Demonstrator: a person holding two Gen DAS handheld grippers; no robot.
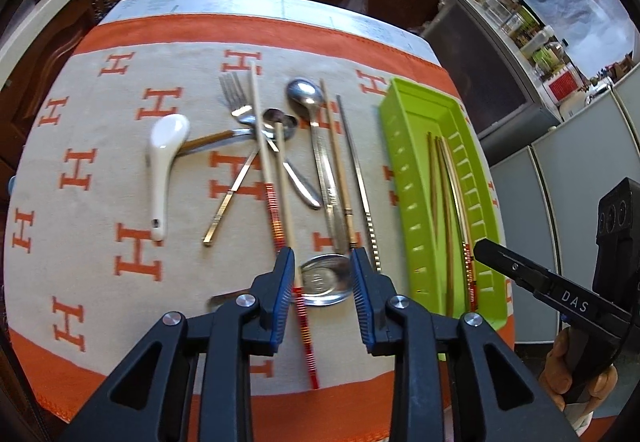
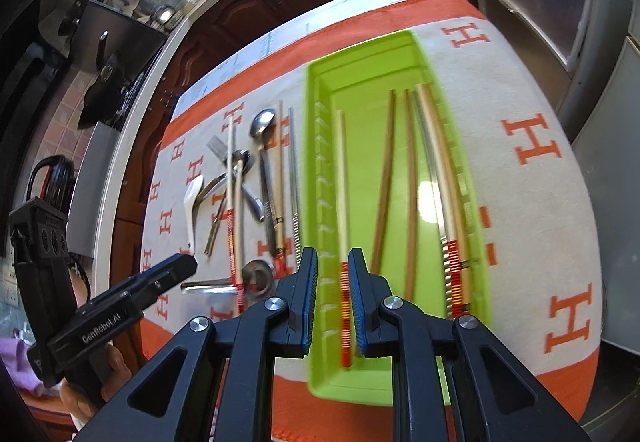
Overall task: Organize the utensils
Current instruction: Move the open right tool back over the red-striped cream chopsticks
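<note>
The worktop (image 1: 100, 162) under its orange-lettered cloth carries the long lime-green plastic tray (image 2: 360, 102), running away from both hands; the right hand-held gripper (image 2: 333, 282) hangs over its left side, jaws narrow and clamped on a pale chopstick with red-banded end (image 2: 341, 170), lengthwise with the tray; the left hand-held gripper (image 1: 323, 266), parted and empty, hovers over loose cutlery, a matching chopstick (image 1: 306, 338) below.

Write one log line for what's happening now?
right gripper: shut on chopstick over green tray | left gripper: open, empty
</note>
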